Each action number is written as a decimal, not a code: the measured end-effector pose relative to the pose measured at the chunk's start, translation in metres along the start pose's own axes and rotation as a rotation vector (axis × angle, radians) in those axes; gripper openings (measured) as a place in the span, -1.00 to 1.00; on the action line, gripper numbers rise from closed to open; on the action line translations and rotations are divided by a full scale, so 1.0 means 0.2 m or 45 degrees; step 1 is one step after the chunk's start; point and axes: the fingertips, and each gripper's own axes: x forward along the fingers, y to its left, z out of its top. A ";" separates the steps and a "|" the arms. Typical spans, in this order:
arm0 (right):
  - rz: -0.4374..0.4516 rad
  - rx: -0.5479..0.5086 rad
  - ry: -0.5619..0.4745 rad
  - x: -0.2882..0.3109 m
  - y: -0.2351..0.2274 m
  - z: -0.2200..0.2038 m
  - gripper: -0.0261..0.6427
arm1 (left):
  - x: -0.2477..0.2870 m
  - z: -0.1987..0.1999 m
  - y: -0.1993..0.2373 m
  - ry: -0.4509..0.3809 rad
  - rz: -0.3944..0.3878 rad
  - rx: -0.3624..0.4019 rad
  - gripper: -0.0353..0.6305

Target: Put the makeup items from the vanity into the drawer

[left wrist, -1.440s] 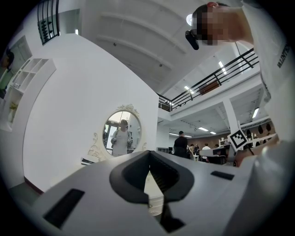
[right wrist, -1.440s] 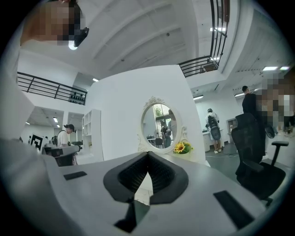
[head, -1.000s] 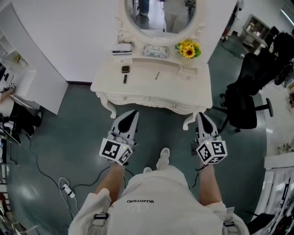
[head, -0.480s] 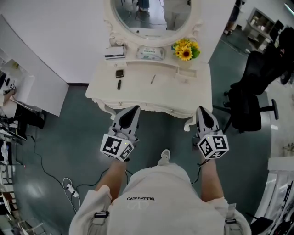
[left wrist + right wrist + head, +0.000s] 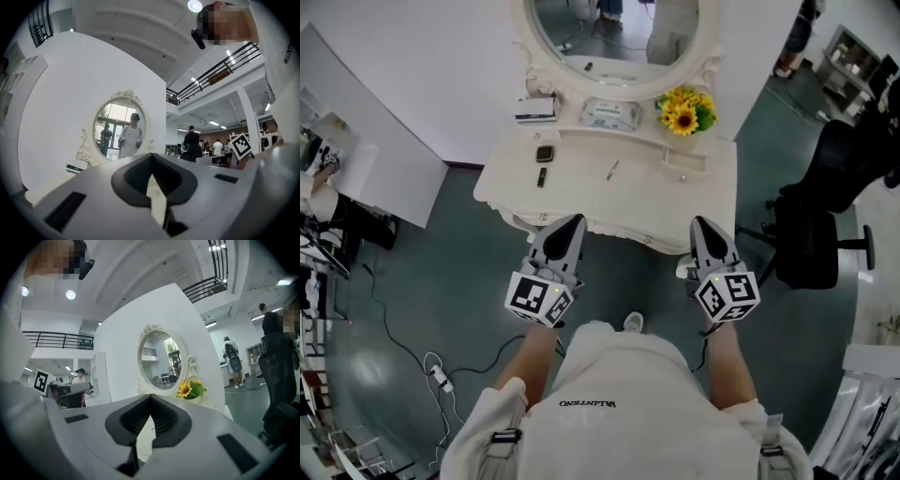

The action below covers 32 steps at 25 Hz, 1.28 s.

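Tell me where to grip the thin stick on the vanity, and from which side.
Probably mid-length on the thin stick, from above, jaws across its narrow width: it lies flat and slanted on the vanity, bare surface either side.

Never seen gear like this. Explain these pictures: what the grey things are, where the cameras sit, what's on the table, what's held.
No robot: a person wears a head camera and holds two grey two-jaw tools, the left gripper and right gripper, each with a marker cube. One picture looks down from the head; the others look along each gripper's jaws. Both are shut, holding nothing. On the white carved vanity lie a small square dark compact, a short dark stick and a thin pencil-like stick; yellow sunflowers stand by the oval mirror.
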 end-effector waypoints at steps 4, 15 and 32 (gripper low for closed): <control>0.018 0.012 0.016 0.05 -0.05 -0.01 -0.89 | 0.06 -0.03 0.00 0.028 0.016 0.002 -0.89; 0.056 0.021 0.094 0.24 -0.10 -0.08 -0.89 | 0.25 -0.10 0.12 0.060 0.041 0.003 -0.89; 0.065 0.024 0.223 0.84 -0.18 -0.19 -0.89 | 0.73 -0.33 0.57 0.180 0.025 -0.063 -0.89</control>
